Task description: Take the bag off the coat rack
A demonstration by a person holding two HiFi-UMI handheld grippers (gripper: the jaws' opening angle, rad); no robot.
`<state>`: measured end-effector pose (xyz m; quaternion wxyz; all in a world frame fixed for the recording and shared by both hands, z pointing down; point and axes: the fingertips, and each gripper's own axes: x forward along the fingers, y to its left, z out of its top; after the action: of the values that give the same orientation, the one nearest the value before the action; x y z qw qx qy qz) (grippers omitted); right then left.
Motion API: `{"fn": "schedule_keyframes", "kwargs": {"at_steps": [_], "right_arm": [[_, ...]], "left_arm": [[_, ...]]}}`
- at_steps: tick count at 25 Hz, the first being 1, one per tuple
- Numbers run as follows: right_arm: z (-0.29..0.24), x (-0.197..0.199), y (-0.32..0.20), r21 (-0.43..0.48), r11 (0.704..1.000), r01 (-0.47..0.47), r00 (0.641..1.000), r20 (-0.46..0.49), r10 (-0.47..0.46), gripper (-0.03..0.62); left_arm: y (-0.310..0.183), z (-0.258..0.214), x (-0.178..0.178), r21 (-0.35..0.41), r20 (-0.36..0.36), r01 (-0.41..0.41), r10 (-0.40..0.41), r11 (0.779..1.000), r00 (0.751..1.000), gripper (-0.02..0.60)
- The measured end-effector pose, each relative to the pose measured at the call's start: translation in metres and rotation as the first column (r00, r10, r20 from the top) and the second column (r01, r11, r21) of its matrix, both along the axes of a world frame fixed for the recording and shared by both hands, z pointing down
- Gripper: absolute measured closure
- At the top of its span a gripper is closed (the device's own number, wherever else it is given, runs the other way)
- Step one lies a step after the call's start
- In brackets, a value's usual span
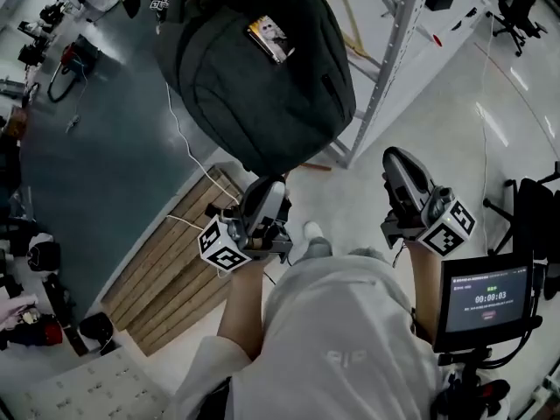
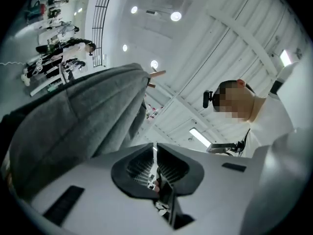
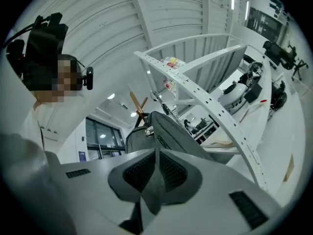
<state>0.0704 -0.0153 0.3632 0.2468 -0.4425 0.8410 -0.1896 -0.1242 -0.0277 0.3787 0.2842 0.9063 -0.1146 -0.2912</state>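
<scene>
A dark grey backpack (image 1: 254, 68) hangs at the top of the head view, with a small printed tag (image 1: 269, 35) on its front. In the left gripper view the backpack (image 2: 73, 121) fills the left side and a wooden peg (image 2: 156, 74) of the coat rack pokes out past its top. My left gripper (image 1: 267, 186) is just under the bag's lower edge, and its jaws (image 2: 155, 163) are shut with nothing plainly between them. My right gripper (image 1: 394, 157) is off to the right, apart from the bag, also shut (image 3: 157, 168). From there the backpack (image 3: 166, 131) hangs below crossed wooden pegs (image 3: 137, 102).
A white metal shelf frame (image 1: 394, 59) stands right behind the bag, also seen in the right gripper view (image 3: 205, 97). Wooden slats (image 1: 175, 261) lie on the floor at the left. A small screen (image 1: 486, 300) is at the lower right. An office chair (image 1: 516, 7) stands far right.
</scene>
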Motion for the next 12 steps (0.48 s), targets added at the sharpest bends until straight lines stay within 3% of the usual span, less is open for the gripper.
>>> {"fn": "schedule_keyframes", "kwargs": {"at_steps": [7,12], "right_arm": [[-0.042,-0.022,-0.087,0.132,0.985,0.112,0.975,-0.204,-0.083,0.582],[-0.111,-0.047,-0.117,0.260,0.939,0.224,0.918,-0.379,-0.114,0.580]], "left_arm": [[-0.042,-0.003,-0.036,0.031,0.067,0.159,-0.161,0.987,0.985,0.574],[-0.057,-0.038,-0.085,0.090,0.117,0.305,-0.314,0.948,0.942,0.537]]}}
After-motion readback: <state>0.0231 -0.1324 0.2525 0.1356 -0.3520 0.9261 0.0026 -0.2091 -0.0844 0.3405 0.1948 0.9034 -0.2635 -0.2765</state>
